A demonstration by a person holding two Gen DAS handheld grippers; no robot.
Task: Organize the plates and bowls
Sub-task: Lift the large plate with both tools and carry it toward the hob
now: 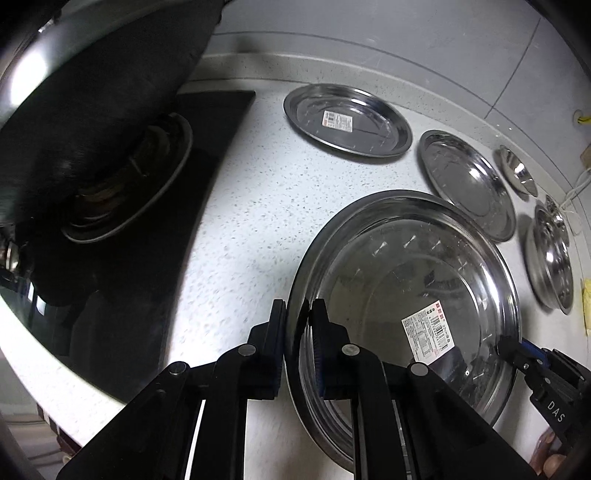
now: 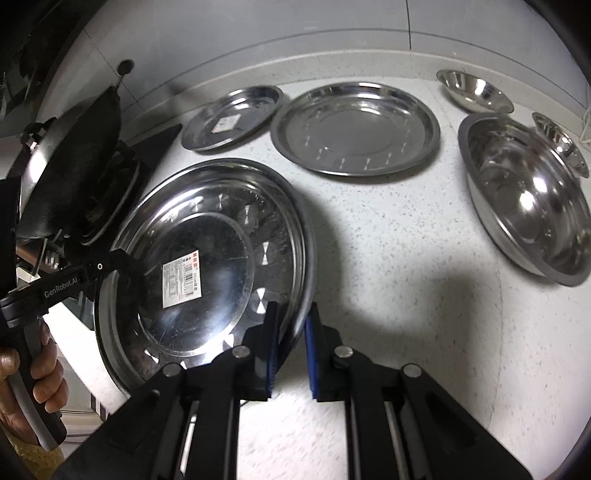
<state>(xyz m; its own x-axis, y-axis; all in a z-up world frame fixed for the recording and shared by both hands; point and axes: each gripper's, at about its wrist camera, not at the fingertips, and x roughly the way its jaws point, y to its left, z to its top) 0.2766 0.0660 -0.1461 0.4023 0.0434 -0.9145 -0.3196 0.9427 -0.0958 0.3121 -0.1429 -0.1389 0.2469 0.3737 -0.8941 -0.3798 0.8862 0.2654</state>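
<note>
A large steel plate with a white label [image 1: 406, 288] [image 2: 207, 266] is held tilted over the white counter, between both grippers. My left gripper [image 1: 298, 310] is shut on its left rim. My right gripper [image 2: 291, 314] is shut on its right rim and shows in the left wrist view [image 1: 517, 354]. A smaller labelled plate [image 1: 347, 120] [image 2: 232, 116] lies at the back. A plain plate [image 1: 467, 184] [image 2: 354, 127] lies beside it. A wide bowl [image 2: 528, 195] [image 1: 550, 258] sits to the right, with two small bowls [image 2: 474, 90] [image 2: 561, 144] behind it.
A black gas stove [image 1: 122, 192] with a dark wok [image 1: 96, 96] [image 2: 70, 166] stands at the left. The tiled wall [image 2: 295, 29] runs behind the counter. The counter's front edge [image 1: 44, 384] is at the lower left. White cables [image 1: 576, 192] lie at the far right.
</note>
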